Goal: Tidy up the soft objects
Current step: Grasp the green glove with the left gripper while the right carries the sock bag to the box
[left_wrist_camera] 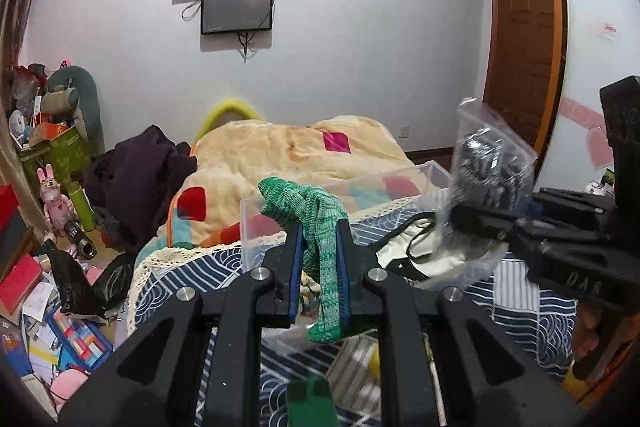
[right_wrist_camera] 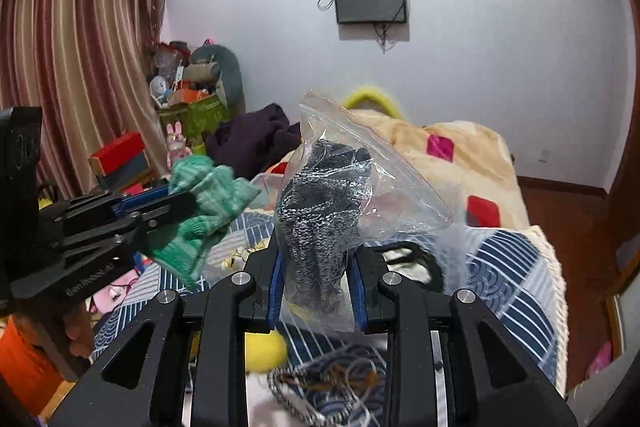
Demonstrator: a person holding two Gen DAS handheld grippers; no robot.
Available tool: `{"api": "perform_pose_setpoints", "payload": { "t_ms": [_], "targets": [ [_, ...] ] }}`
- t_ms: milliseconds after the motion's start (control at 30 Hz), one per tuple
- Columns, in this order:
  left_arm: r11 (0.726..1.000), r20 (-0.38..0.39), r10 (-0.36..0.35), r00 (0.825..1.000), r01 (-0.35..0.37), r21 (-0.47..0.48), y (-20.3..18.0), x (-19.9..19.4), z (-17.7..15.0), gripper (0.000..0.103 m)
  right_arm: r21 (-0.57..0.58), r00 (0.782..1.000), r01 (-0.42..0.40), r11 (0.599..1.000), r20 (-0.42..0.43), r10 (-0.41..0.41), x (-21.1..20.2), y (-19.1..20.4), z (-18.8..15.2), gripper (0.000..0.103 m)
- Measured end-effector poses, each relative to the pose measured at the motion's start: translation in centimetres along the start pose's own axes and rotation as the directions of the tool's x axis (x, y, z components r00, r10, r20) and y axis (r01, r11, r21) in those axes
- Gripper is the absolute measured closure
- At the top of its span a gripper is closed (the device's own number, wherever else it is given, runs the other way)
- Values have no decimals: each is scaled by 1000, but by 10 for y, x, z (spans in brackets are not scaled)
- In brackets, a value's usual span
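My left gripper (left_wrist_camera: 319, 227) is shut on a green knitted sock (left_wrist_camera: 316, 223), held up above the bed; its ends droop over both sides of the fingers. It also shows at the left of the right wrist view (right_wrist_camera: 204, 203). My right gripper (right_wrist_camera: 318, 259) is shut on a clear plastic bag (right_wrist_camera: 344, 187) holding a black-and-white knitted item (right_wrist_camera: 320, 211). That bag also shows at the right of the left wrist view (left_wrist_camera: 488, 171). A clear plastic storage box (left_wrist_camera: 312, 203) stands on the bed beyond the sock.
The bed has a blue wave-patterned cover (left_wrist_camera: 192, 287) and a cream blanket with coloured squares (left_wrist_camera: 280, 147). A cream item with black straps (left_wrist_camera: 408, 247) and a yellow soft thing (right_wrist_camera: 264, 351) lie on it. Dark clothes (left_wrist_camera: 136, 179) and floor clutter (left_wrist_camera: 52, 299) are at left.
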State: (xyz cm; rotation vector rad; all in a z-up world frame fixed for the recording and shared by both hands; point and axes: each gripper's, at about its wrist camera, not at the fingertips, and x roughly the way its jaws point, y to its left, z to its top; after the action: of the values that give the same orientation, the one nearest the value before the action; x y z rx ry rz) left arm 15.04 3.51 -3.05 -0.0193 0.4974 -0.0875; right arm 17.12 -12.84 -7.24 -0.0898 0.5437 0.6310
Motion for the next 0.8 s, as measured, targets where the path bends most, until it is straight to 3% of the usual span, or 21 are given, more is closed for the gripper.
{"api": "perform_pose_setpoints", "payload": {
  "t_ms": [400,533,633,700,800],
  "targets": [
    [1000,-144,16,989,-15,8,-2,68,-14,88,-19,980,-7,1000,-198,3,56,-2,-14,78],
    [1000,-186,16,982,-13,17,-2,76,-22,88,-52,978,22,998,-204,-33,56,0,-18,75],
    [1000,-205,12,979,-9,17,-3,77,-25,87,-56,979,46,997,-197,-56,51,-2,-15,62],
    [1000,-214,3,977,0,12,-4,75,-26,87,-46,982,40,998,-183,-48,46,-5,-13,43],
    [1000,-217,-11,976,12,6,-4,67,-26,81,-61,987,57,996,-149,-66,37,-6,-10,37]
  ]
}}
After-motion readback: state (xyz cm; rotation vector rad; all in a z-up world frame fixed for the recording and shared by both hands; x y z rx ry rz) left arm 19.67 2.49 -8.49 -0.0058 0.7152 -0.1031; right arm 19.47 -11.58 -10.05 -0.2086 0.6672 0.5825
